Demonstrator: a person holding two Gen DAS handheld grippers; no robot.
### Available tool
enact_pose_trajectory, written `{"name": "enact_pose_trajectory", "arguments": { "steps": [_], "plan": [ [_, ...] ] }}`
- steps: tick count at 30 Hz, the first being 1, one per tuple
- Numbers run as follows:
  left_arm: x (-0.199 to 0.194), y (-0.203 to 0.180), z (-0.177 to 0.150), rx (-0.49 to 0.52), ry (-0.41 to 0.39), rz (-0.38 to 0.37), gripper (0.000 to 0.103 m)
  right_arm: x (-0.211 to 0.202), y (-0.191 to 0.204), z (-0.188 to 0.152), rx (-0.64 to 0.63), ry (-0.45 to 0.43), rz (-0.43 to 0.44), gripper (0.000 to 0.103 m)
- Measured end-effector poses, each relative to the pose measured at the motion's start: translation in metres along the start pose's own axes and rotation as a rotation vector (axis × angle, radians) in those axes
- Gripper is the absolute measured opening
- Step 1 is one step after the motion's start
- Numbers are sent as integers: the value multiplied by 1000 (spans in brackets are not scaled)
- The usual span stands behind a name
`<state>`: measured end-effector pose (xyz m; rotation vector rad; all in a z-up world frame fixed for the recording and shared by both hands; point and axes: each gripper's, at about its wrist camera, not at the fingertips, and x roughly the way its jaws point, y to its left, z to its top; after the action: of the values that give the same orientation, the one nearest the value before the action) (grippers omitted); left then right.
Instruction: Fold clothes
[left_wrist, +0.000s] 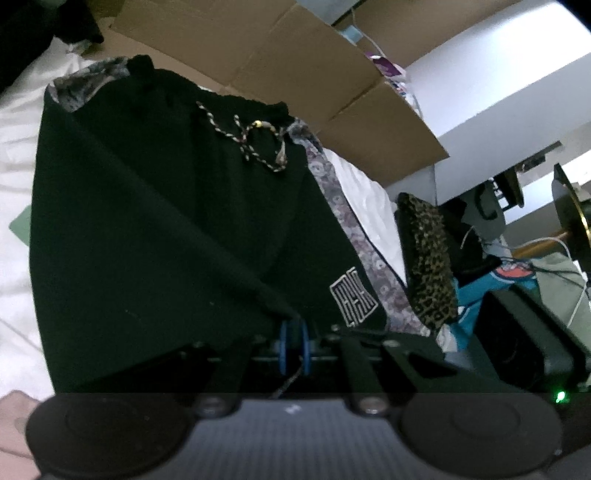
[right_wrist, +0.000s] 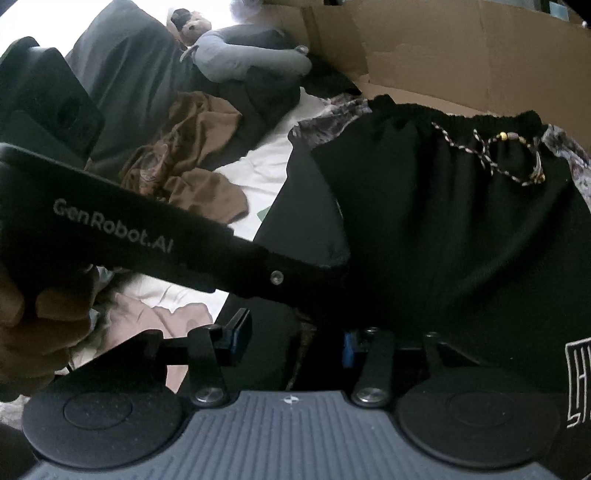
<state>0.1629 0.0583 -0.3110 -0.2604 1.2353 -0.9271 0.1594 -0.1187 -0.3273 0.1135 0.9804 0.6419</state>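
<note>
Black shorts (left_wrist: 155, 221) with a braided drawstring (left_wrist: 255, 144), a white logo (left_wrist: 354, 299) and patterned side panels lie spread on a white bed sheet (left_wrist: 14, 155). In the left wrist view my left gripper (left_wrist: 294, 341) is shut, its blue pads pinching the shorts' near hem. The right wrist view shows the same shorts (right_wrist: 443, 229), with the left gripper's black body (right_wrist: 155, 236) crossing from a hand (right_wrist: 33, 332) at the left; its tip reaches the shorts' left edge. My right gripper (right_wrist: 295, 341) is open, its fingers (right_wrist: 238, 338) wide apart, with dark cloth at the hem between them.
Flattened cardboard (left_wrist: 314, 74) lines the far side of the bed. A brown garment (right_wrist: 184, 158), a grey pillow (right_wrist: 251, 55) and a dark cushion lie to the left. A leopard-print item (left_wrist: 430, 258), teal cloth (left_wrist: 491, 280) and cables crowd the right. Pink cloth (right_wrist: 159, 317) lies near the front.
</note>
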Motion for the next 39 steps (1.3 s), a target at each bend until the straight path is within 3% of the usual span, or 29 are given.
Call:
{"name": "enact_pose_trajectory", "arguments": {
  "steps": [3, 7, 9, 13, 16, 18, 23, 27, 32, 39],
  "plan": [
    [1, -1, -1, -1, 3, -6, 8, 1, 1, -2, 6, 0, -8, 47],
    [4, 1, -2, -21, 11, -20, 8, 5, -7, -3, 47, 9, -33, 25],
    [5, 0, -2, -24, 15, -29, 8, 6, -12, -4, 81, 9, -40, 21],
    [4, -3, -1, -4, 7, -29, 9, 7, -19, -8, 103, 0, -63, 2],
    [-1, 1, 0, 0, -17, 1, 20, 6, -25, -10, 107, 2, -81, 1],
    [-3, 5, 0, -3, -27, 30, 38, 4, -29, -11, 109, 4, -91, 1],
    [-7, 15, 0, -11, -53, 100, 38, -6, -38, -14, 118, 2, -104, 1],
    [-11, 24, 1, -18, -74, 157, 46, -17, -44, -14, 118, -6, -99, 1],
    [-7, 26, -2, -17, -56, 181, 47, -40, -55, -13, 121, -30, -92, 1],
    [0, 30, -6, -15, -31, 214, 47, -73, -72, -16, 114, -50, -155, 1]
  ]
}}
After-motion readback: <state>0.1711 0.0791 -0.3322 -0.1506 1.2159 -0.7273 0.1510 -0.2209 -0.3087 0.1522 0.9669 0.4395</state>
